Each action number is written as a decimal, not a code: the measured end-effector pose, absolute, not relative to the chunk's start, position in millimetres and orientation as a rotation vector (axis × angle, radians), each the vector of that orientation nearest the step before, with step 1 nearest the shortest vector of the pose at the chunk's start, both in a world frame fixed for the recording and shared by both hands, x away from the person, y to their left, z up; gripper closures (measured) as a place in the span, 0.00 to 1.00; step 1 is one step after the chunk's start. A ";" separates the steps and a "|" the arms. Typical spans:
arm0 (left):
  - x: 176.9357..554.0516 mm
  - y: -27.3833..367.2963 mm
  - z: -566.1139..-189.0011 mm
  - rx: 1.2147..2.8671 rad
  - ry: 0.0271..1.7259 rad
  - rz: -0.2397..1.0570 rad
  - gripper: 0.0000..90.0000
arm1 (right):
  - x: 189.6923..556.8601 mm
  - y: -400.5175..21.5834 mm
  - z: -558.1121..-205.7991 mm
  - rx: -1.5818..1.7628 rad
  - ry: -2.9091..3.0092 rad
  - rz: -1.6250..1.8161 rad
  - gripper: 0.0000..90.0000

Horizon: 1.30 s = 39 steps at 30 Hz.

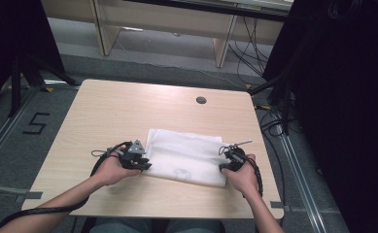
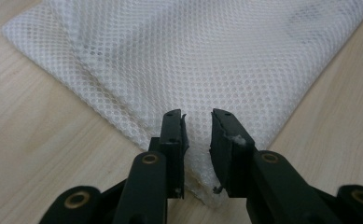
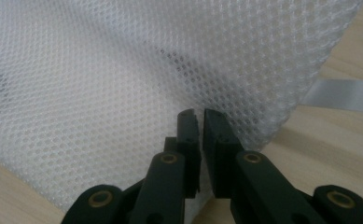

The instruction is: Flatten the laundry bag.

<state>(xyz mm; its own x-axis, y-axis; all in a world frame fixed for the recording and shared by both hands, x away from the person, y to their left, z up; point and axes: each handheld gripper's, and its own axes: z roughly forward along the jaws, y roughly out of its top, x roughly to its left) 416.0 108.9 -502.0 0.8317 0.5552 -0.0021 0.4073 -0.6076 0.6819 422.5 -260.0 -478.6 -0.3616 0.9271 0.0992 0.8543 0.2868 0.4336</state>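
A wooden table [image 1: 104,116] carries a folded white mesh cloth [image 1: 186,155] stretched between both claws. The left claw [image 2: 198,126] stands a little open over the cloth's near corner; the right claw [image 3: 200,122], nearly closed, pinches its opposite corner.

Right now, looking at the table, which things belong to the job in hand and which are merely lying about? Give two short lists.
In the job:
white mesh cloth, folded on the table
left gripper, at the cloth's left edge, jaws slightly apart
right gripper, at its right corner, jaws nearly closed on the mesh

Lying about:
round grommet in the table
cables on the floor beyond
floor marking "5"
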 end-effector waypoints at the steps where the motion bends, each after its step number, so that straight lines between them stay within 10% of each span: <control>1: 414.4 108.7 -502.4 2.316 0.697 0.286 0.84 | 423.8 -258.8 -479.0 1.668 2.372 0.625 0.95; 39: 393.0 149.1 -489.5 2.261 0.763 0.308 0.76 | 423.5 -250.6 -454.5 1.648 2.258 0.948 0.74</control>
<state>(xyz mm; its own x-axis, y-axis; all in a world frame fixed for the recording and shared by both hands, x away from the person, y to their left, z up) 393.0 149.1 -489.5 0.7963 0.6049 -0.0030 0.4329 -0.5664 0.7013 423.5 -250.6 -454.5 -0.3640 0.9072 0.2109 0.7860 0.1777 0.5922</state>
